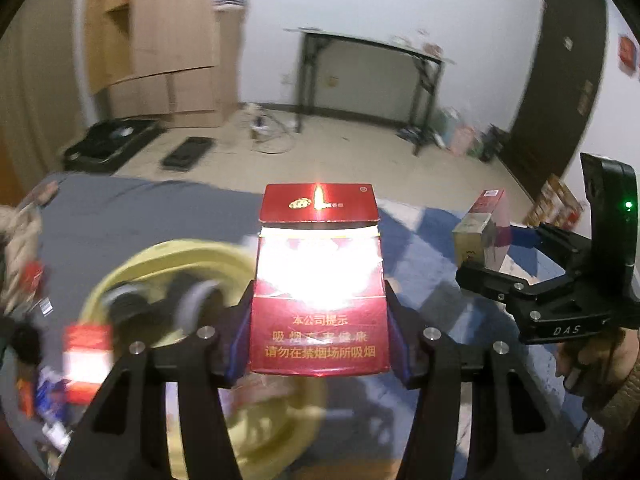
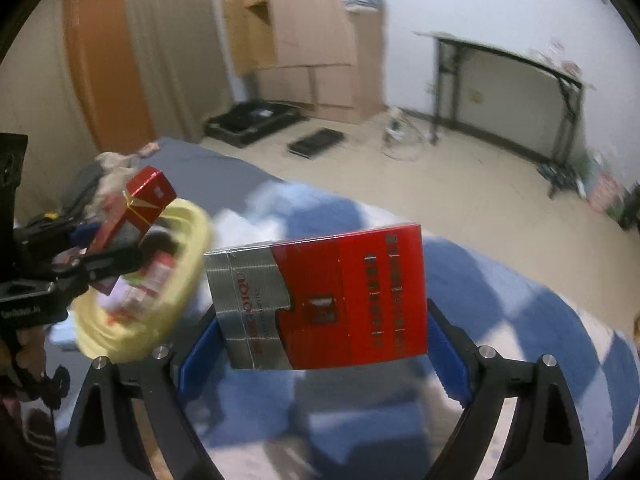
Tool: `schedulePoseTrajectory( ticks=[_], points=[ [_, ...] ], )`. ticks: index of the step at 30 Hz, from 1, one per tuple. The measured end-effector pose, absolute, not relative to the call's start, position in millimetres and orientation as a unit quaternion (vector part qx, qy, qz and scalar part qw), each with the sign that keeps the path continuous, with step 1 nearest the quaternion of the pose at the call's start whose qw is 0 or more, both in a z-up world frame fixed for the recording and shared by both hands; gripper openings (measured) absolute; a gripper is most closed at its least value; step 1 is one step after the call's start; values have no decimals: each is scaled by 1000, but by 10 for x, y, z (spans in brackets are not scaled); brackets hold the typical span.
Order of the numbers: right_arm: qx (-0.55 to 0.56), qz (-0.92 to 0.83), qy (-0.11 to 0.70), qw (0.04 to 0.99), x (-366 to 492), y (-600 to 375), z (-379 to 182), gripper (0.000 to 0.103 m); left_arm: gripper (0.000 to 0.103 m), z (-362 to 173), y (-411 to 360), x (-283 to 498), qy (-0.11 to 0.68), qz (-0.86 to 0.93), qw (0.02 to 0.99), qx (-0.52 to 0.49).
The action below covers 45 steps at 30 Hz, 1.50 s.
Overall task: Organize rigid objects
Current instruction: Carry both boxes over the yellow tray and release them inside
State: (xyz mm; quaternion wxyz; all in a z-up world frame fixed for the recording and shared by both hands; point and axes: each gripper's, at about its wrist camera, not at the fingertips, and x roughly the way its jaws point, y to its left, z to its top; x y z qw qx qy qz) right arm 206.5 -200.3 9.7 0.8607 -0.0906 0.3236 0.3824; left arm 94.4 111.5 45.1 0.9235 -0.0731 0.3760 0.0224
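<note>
Left gripper [image 1: 318,336] clamps your dark red pack [image 1: 320,280]; right gripper [image 2: 320,344] clamps the red-and-silver pack [image 2: 320,300], both raised over the bed [image 2: 500,300]. Next, you carry them to the yellow basin [image 2: 192,248]

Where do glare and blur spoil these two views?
Left wrist view: a white glare washes out the middle of the dark red pack, and the yellow basket is smeared by motion. Right wrist view: no glare on the red-and-silver pack, but the basket and blue bedding blur; fisheye bends both.
</note>
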Motion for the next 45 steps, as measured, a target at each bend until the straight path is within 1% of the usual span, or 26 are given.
schedulePoseTrajectory(
  ticks=[2, 4, 6, 10, 12, 17, 21, 23, 27, 28, 29, 30, 32, 33, 34, 38, 40, 43, 45],
  points=[
    [-97, 407, 313, 853, 1820, -1666, 252, 91, 57, 430, 1367, 738, 381, 59, 920, -67],
    [-110, 432, 305, 842, 1570, -1286, 350, 91, 57, 348, 1661, 552, 390, 87, 912, -91],
    [-127, 448, 307, 830, 1391, -975, 360, 91, 57, 221, 1947, 428, 404, 116, 900, -117],
    [-166, 465, 321, 808, 1114, -348, 220, 91, 57, 0, 2237, 400, 419, 129, 890, -122],
    [-176, 464, 334, 801, 1126, -160, 115, 91, 57, -78, 2328, 453, 422, 136, 889, -117],
    [-209, 439, 363, 795, 1215, 201, -142, 91, 57, -317, 2437, 617, 438, 129, 878, -144],
    [-189, 429, 366, 804, 1370, 386, -179, 92, 57, -528, 2402, 683, 447, 128, 868, -173],
    [-186, 432, 376, 798, 1404, 433, -231, 92, 57, -562, 2357, 702, 448, 145, 867, -162],
    [-173, 437, 379, 798, 1465, 423, -367, 93, 60, -565, 2378, 675, 448, 147, 866, -167],
    [-166, 434, 385, 797, 1499, 420, -407, 93, 65, -559, 2379, 664, 448, 151, 866, -163],
    [-164, 432, 389, 797, 1517, 421, -434, 93, 74, -544, 2375, 645, 448, 158, 866, -156],
    [-162, 433, 390, 796, 1517, 417, -444, 94, 81, -515, 2381, 614, 446, 166, 867, -150],
    [-157, 441, 381, 798, 1500, 388, -421, 98, 99, -415, 2413, 528, 427, 172, 871, -169],
    [-152, 444, 374, 800, 1484, 352, -387, 101, 102, -351, 2422, 481, 416, 170, 874, -186],
    [-139, 450, 363, 804, 1456, 269, -319, 103, 103, -283, 2415, 448, 407, 174, 876, -193],
    [-106, 459, 340, 814, 1376, -76, -85, 103, 103, 12, 2228, 299, 372, 179, 889, -200],
    [-100, 461, 334, 816, 1332, -268, 6, 103, 103, 131, 2022, 196, 358, 185, 898, -178],
    [-137, 449, 294, 832, 1142, -598, 34, 103, 103, 159, 1697, 32, 346, 178, 910, -145],
    [-161, 449, 274, 835, 1005, -757, -45, 103, 103, 50, 1503, -123, 341, 192, 909, -144]
  ],
)
